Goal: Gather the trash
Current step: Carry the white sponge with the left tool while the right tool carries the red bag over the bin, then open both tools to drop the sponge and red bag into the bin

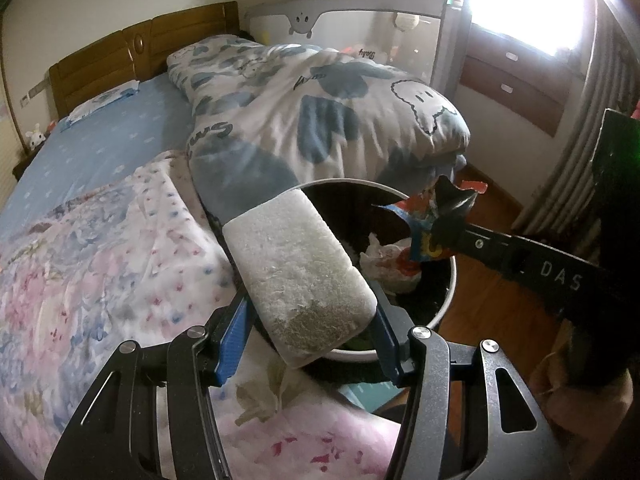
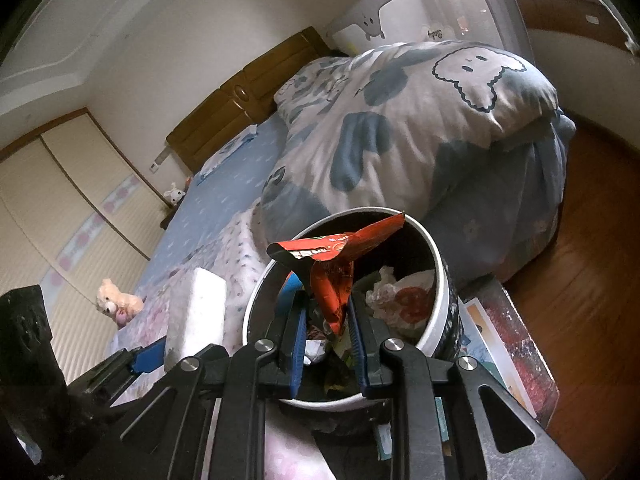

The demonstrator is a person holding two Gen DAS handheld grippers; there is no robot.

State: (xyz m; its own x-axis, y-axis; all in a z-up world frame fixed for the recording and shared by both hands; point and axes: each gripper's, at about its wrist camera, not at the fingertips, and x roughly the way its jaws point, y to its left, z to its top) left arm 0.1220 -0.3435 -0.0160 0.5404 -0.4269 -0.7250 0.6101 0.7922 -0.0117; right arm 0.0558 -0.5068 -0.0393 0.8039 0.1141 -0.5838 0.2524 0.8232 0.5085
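Left gripper: blue-padded fingers clamped on the near end of a white foam block, partway closed around its width. Block's near underside hidden behind the fingers; greyish, roughened patch on its near face. Seen also in the right wrist view, standing left of the right fingers.

Right gripper: fingers pinched tight on a crumpled red snack wrapper, torn top flaring open above the fingertips. Print on the wrapper too creased to read. In the left wrist view the same wrapper showing blue, red and yellow, held at the tip of the right gripper's black arm, lettering "DAS" legible on that arm, the rest cut off by the frame edge.

Just beyond and below both sets of fingers: round white trash bin with a dark inside, wrapper hanging over its opening, foam block overlapping its near-left rim. Inside, crumpled white paper or plastic with a red mark; deeper contents too dark to make out.

Left of the fingers: bed with pink floral blanket. Farther off: blue-and-white duvet with cartoon figures and partial letters "Sm"; "Baby" on the grey crib panel behind it. Window glare washing out the upper right.
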